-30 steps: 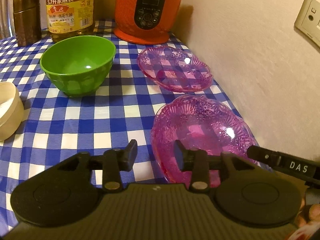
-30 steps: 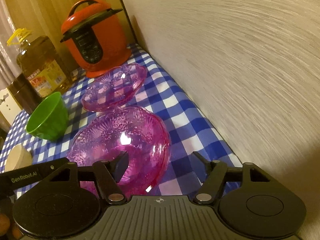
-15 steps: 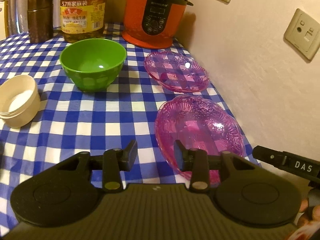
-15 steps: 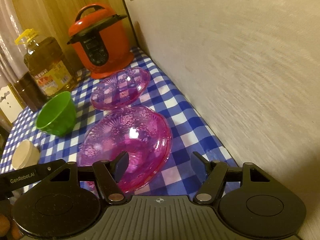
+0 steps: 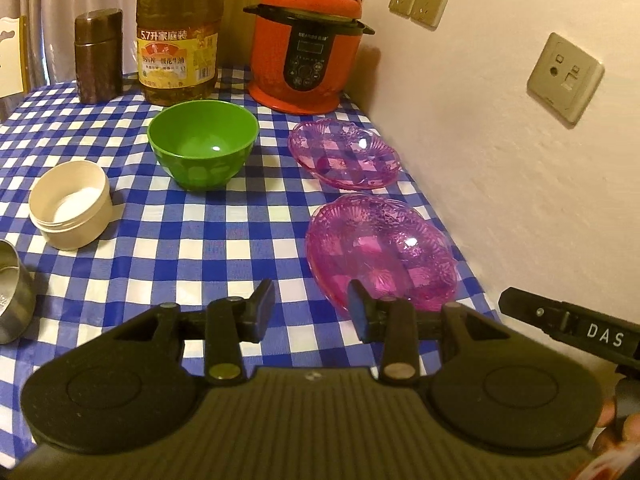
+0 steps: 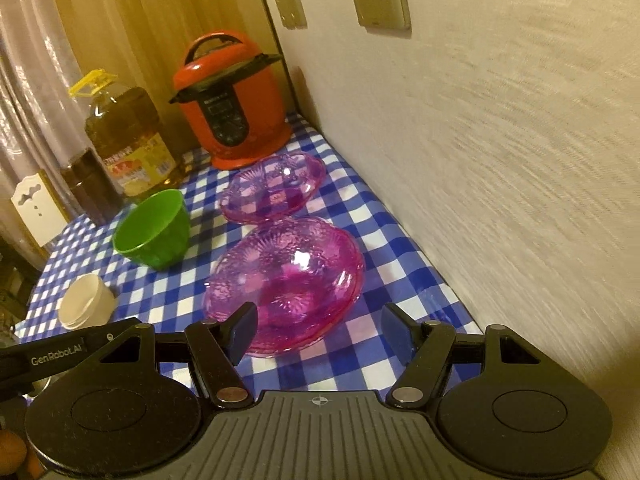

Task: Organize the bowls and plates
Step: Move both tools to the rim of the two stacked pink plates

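Two pink glass plates lie on the blue checked tablecloth by the right wall: a near stack and a far plate. A green bowl stands left of the far plate. A cream cup stands further left. My left gripper is open and empty, just short of the near stack. My right gripper is open and empty, above the near stack's front edge.
A red pressure cooker, an oil bottle and a brown canister stand at the back. A steel cup is at the left edge. The wall with sockets runs along the table's right side.
Both grippers have pulled back and risen away from the near pink stack. More of the table shows now. The dishes have not moved.
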`<state>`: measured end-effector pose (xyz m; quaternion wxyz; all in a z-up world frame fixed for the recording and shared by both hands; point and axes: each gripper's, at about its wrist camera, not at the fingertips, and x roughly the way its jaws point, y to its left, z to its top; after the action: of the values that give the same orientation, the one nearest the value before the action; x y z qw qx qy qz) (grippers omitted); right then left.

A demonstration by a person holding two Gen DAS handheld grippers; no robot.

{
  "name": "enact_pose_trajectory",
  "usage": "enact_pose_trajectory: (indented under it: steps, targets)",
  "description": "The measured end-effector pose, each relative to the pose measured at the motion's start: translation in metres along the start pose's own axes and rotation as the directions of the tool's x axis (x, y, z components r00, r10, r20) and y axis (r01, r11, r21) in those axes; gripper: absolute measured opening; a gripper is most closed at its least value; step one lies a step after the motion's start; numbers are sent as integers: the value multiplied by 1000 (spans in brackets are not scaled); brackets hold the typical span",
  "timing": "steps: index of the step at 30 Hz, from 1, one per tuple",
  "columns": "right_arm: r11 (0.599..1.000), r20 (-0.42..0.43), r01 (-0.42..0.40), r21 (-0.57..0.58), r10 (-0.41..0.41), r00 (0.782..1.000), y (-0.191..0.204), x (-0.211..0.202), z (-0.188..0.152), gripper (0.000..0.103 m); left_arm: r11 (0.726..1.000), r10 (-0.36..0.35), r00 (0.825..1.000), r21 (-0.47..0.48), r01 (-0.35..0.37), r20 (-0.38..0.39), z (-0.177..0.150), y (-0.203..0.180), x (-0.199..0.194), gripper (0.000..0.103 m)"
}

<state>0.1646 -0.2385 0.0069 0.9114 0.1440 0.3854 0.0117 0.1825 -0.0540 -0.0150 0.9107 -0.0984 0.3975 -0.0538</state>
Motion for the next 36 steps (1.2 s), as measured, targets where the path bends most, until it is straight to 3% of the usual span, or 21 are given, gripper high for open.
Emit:
enact_pose_trajectory:
  steps: [9, 24, 30, 36]
  targets:
    - [1000, 31, -8, -11, 8, 999, 3, -21, 4, 68, 1000, -7, 1000, -5, 7, 24, 6, -8, -20, 38]
    - [999, 73, 21, -47, -17, 997, 10, -37, 18, 68, 994, -78, 995, -72, 83, 66, 41, -3, -28, 48]
    - [1000, 87, 20, -19, -18, 996, 8, -23, 34, 68, 988, -101, 994, -114, 105, 47, 54, 8, -3, 48]
    - [1000, 72, 18, -10, -17, 997, 7, 18, 52, 68, 959, -162, 986, -231, 167, 41, 68, 28, 42, 48]
